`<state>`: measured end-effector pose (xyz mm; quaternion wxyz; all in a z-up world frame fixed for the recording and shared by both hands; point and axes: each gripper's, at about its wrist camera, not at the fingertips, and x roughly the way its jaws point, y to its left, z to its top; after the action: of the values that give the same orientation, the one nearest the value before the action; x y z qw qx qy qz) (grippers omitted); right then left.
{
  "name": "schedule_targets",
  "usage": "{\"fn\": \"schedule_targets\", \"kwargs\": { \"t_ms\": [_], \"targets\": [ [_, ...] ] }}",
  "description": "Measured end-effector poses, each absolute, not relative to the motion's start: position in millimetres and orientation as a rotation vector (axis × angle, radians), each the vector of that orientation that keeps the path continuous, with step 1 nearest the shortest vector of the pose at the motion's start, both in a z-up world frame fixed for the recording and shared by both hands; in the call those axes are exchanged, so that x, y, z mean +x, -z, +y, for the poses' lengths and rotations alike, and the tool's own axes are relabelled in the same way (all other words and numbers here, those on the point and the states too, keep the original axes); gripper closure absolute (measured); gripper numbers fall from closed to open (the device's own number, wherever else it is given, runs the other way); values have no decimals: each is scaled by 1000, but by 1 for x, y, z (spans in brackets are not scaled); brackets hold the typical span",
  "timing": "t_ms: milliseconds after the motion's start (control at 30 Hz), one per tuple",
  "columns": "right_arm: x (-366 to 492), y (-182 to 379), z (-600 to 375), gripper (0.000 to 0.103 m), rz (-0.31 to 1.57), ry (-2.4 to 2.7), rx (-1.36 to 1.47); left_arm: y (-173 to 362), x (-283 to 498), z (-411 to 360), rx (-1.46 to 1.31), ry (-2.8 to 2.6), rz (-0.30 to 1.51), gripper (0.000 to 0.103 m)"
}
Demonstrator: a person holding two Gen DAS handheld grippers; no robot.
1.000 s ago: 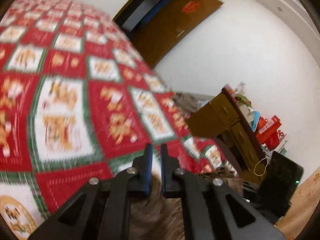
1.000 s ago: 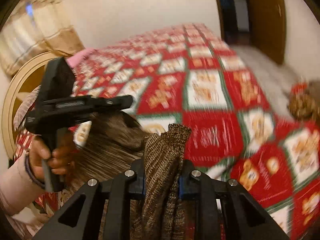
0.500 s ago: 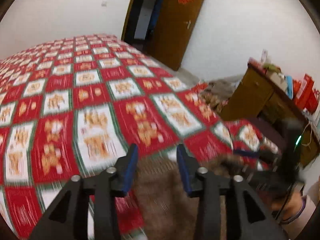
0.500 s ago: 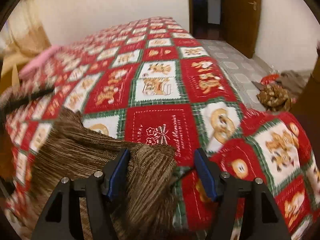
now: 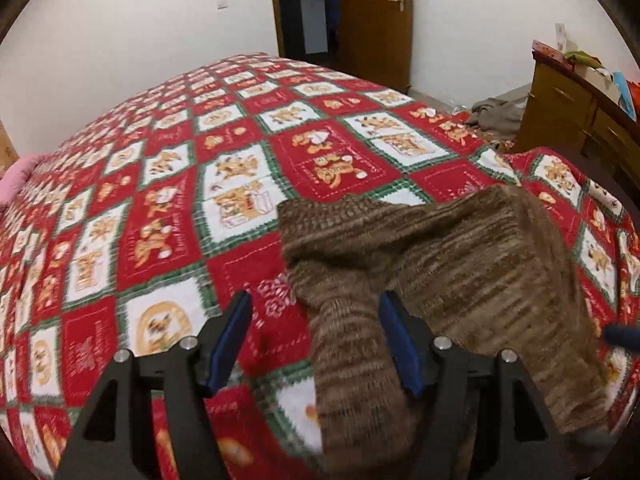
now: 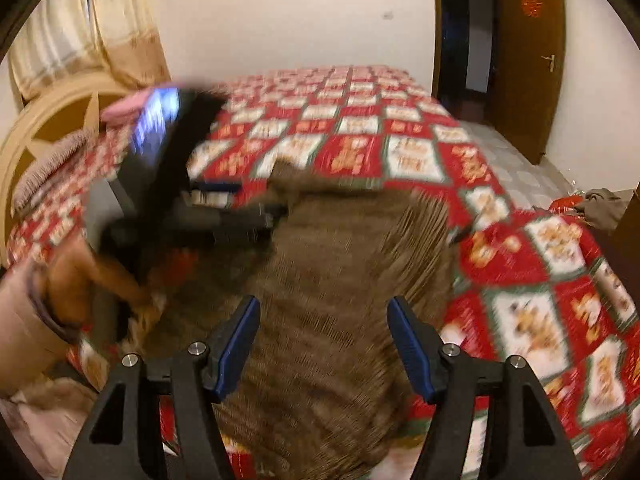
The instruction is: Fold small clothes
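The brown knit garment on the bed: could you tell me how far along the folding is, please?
Done: the brown knit garment lies on the red patchwork bedspread, released. In hand: nothing; the left hand-held gripper is opening over one knit strip, the right hand-held gripper is open above it. Left: the garment looks rumpled, so the folds remain.

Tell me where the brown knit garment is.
The brown knit garment lies on the red patchwork bedspread near the bed's foot, lower right in the left wrist view, just ahead of both grippers.

the red patchwork bedspread (image 5: pixel 168 184) lies bare to the left of and beyond the brown knit garment (image 5: pixel 460 264), open for passing. to the right a wooden dresser (image 5: pixel 576 116) stands near the bed's edge; floor clothes (image 5: pixel 496 114) lie by it.
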<state>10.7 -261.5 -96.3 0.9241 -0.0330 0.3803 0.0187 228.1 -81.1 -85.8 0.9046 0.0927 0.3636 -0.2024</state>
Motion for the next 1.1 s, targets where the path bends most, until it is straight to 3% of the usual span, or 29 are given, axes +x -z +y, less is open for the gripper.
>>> {"fn": "schedule_targets", "kwargs": {
  "t_ms": [200,500,867,1100],
  "targets": [
    [1,129,-267,36,862,25,4,71,183,-76,258,377,671,25],
    [-81,65,-268,36,695,89,91,52,117,-71,250,389,633,0],
    [-131,25,-249,34,565,239,3,29,62,-62,230,321,645,0],
    [-150,-1,-231,32,458,308,-56,0,30,-44,151,280,512,0]
  ]
}}
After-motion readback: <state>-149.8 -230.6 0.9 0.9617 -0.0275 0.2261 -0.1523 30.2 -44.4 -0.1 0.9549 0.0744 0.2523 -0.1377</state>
